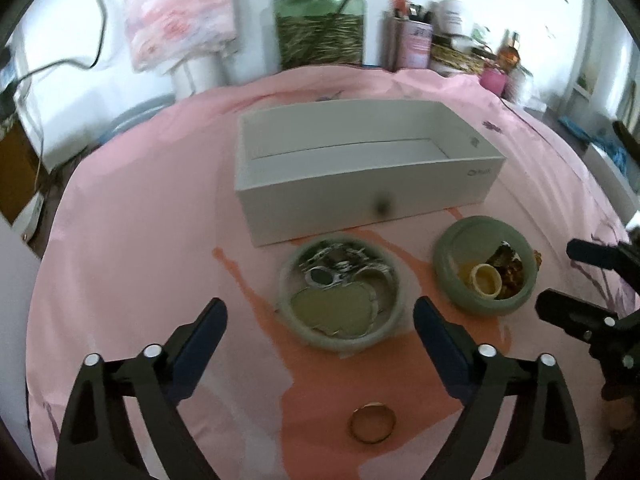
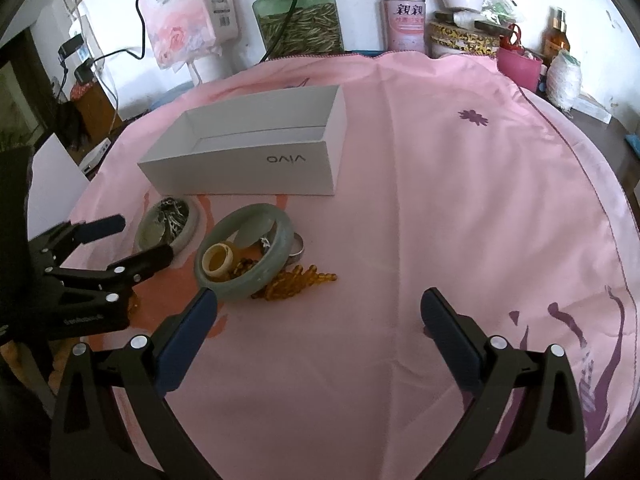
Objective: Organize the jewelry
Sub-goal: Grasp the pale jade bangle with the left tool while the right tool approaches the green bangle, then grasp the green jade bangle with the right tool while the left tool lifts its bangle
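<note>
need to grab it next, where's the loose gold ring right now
In the left wrist view the gold ring lies alone on the pink cloth, low in the frame between the left gripper's open fingers, nearer the camera than the jade bangle.

Both grippers, left gripper (image 1: pixel 320 312) and right gripper (image 2: pixel 318 304), are black angular frames with silver round screws, dark blue finger pads (image 2: pixel 188 340), and possibly white lettering.

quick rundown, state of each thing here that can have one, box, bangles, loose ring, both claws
white box: open, no lid, looks empty
left jade bangle: flat on cloth, silver pieces inside its ring
right jade bangle: flat, cream ring inside, amber beads spilling out
gold ring: loose on cloth
left claw: open, holding nothing
right claw: open, holding nothing
</note>
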The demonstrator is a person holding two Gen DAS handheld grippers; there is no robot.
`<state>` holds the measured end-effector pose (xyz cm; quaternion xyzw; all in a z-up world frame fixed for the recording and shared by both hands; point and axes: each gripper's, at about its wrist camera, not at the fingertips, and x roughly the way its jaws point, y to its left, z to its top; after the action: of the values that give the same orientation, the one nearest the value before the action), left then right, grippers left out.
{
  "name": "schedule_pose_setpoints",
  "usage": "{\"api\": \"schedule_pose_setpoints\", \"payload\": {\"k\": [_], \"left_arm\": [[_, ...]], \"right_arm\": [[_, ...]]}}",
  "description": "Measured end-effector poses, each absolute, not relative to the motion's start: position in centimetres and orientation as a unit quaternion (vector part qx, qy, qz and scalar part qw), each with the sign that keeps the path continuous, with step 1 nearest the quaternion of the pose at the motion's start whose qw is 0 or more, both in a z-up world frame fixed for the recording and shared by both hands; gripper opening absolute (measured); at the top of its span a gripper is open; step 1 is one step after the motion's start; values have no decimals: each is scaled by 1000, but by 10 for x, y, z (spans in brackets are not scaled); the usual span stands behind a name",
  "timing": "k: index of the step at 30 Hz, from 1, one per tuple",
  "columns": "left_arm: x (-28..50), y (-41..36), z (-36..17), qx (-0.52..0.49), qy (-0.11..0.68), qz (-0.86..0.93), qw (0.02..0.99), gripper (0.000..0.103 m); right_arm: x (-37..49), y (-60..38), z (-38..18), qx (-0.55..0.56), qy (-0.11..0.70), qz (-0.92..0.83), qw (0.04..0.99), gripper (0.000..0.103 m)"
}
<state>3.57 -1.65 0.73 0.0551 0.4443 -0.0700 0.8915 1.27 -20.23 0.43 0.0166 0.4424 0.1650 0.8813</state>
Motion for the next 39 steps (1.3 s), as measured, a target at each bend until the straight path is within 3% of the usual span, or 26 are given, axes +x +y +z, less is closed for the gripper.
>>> {"api": "schedule_pose_setpoints", "payload": {"k": [4,18,24,26,28,36,39], "left_arm": [[40,-20,5,54,448,-85,888,68],[21,9,29,8,413,-73,908,68],[19,23,40,-14,403,-72,912,68],[18,25,43,-17,399,-73,914,68],[18,26,44,-19,399,-75,914,67],[19,14,34,5,409,-82,909,67],[22,14,30,2,417,-86,905,54]], "right_arm": [[13,-200,3,9,441,159,883,97],[17,-183,9,-9,424,197,884,97],[23,-140,12,-97,419,204,879,97],[25,-128,10,-117,417,207,877,93],[29,-121,6,-125,419,205,876,80],[32,-136,0,-89,431,210,873,69],[29,-136,-1,-93,428,210,874,69]]}}
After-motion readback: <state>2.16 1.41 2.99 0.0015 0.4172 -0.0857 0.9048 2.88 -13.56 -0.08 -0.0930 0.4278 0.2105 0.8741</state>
